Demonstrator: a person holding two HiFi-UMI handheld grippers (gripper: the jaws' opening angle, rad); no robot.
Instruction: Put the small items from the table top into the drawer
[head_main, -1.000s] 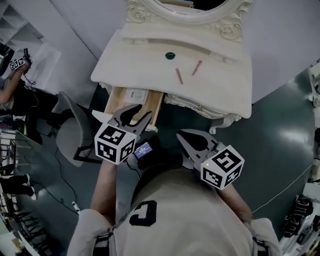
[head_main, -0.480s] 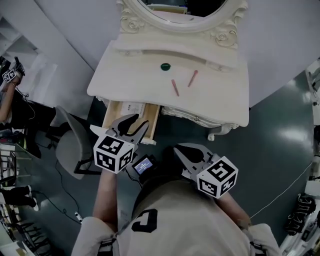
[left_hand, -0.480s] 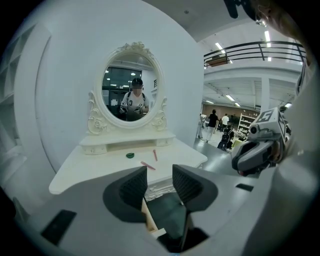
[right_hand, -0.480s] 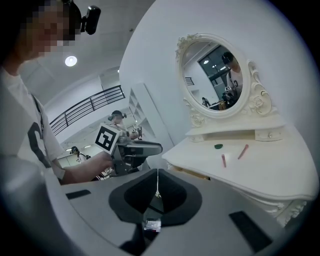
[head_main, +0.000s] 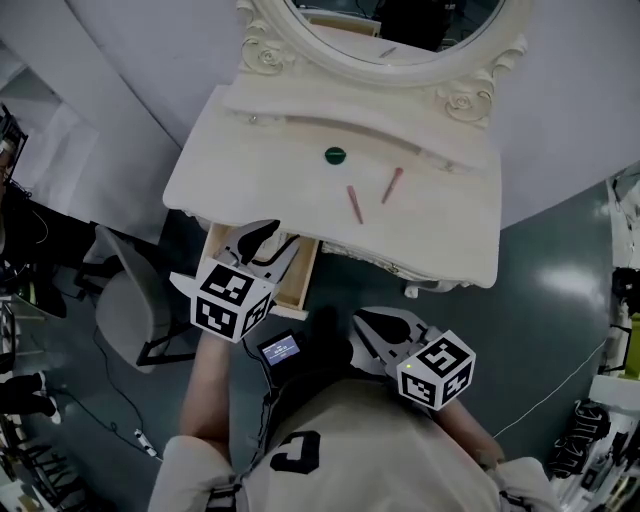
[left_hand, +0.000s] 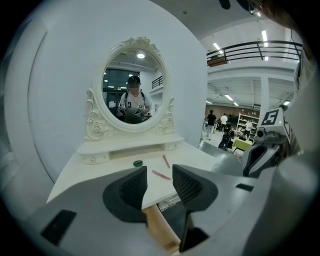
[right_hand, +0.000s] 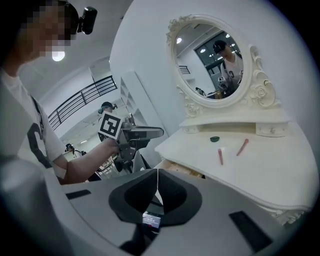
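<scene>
Left gripper (head_main: 262, 236) hung over the open drawer (head_main: 296, 283), jaws partway apart with nothing between them; right gripper (head_main: 366, 322) sat low near the body, jaws pressed together, empty. We saw the small items on the table top (head_main: 440, 235): green cap (head_main: 335, 155), left pink stick (head_main: 354, 204) and right pink stick (head_main: 392, 184), well apart from both grippers. We noted a mirror (head_main: 400, 35) behind and a grey chair (head_main: 120, 300) left of the drawer.
</scene>
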